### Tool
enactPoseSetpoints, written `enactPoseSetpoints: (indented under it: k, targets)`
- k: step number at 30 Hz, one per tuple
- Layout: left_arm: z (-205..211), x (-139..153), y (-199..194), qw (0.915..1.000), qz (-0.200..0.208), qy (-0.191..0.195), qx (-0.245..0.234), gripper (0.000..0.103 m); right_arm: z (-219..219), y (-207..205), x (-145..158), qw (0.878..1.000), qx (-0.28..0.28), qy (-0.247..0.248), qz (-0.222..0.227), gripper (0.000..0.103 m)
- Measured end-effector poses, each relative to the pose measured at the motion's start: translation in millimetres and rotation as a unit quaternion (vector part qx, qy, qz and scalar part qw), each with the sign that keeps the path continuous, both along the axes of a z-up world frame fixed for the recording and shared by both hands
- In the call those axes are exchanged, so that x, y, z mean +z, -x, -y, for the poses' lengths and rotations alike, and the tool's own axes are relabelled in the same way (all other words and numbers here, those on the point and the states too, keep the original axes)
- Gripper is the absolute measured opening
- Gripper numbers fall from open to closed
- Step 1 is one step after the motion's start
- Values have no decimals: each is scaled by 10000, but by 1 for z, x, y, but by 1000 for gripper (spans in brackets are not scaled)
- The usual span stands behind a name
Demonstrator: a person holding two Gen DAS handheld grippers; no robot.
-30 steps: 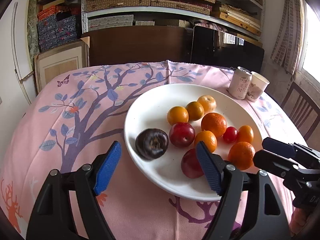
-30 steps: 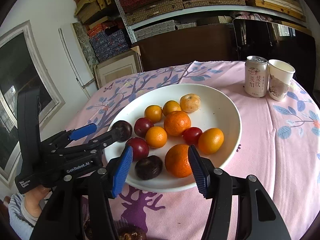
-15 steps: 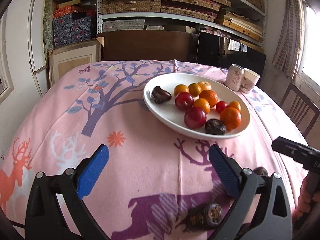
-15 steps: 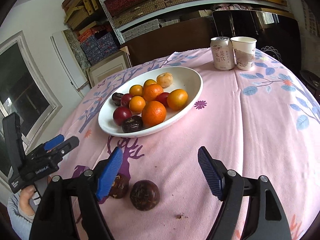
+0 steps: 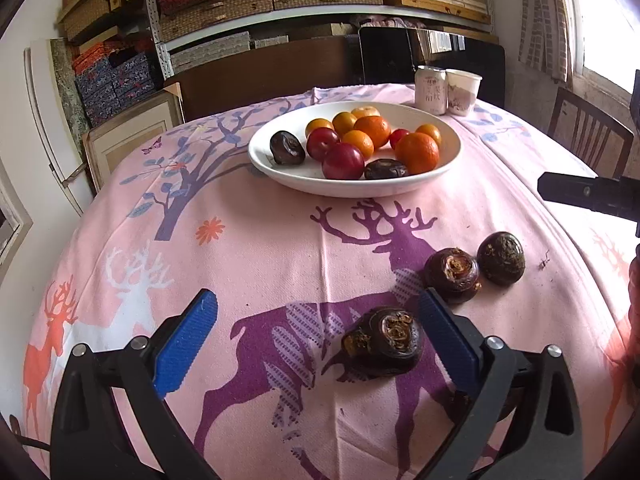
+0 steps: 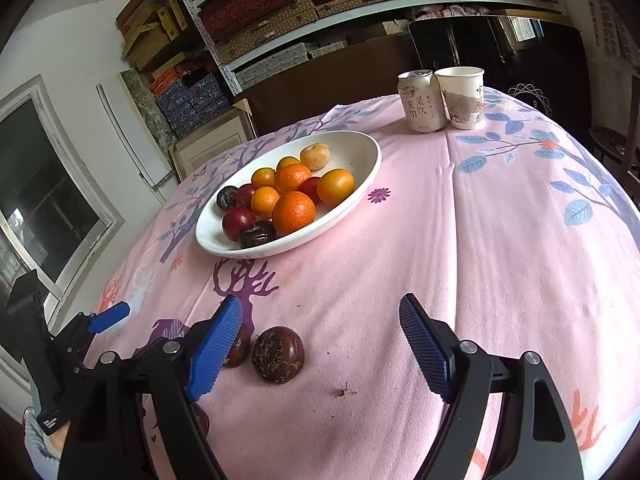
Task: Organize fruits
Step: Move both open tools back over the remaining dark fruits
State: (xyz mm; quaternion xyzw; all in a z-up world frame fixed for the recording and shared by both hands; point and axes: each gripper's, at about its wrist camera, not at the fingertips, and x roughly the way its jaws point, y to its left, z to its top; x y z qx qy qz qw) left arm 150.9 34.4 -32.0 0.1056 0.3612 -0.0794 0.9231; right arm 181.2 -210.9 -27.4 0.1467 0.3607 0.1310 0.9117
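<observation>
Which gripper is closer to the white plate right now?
Neither clearly. The left gripper and right gripper both hang open over dark fruits on the cloth, well short of the plate.

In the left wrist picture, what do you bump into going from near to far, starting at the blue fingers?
Nearest water chestnut → two more water chestnuts, side by side → white plate of fruit → can and paper cup.

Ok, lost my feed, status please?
Both hand-held grippers open, empty. Three dark fruits loose on cloth, rest in bowl. Nothing blocking.
</observation>
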Motion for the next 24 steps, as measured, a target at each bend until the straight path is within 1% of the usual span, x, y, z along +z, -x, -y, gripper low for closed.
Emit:
enactPoseSetpoints:
  k: [6,9,13,18,24]
  targets:
    - [17,-13,-2,9985,-279,-415,-222,98,-3,0,-3,9999,24,95,-59,82]
    - [19,-17,-4,9976,-407,-517,-223,98,-5,-1,-4,9999,50,139,-88,82]
    - [15,-23,-11,9967,-636,-477,-150,98,-8,0,-5,9997,89,199,-103,82]
    - [13,-24,-12,9966,-684,-435,-127,99,-8,0,-5,9997,100,217,-105,82]
    - [1,-23,-16,9970,-696,-328,98,99,-10,2,-6,9994,138,285,-124,82]
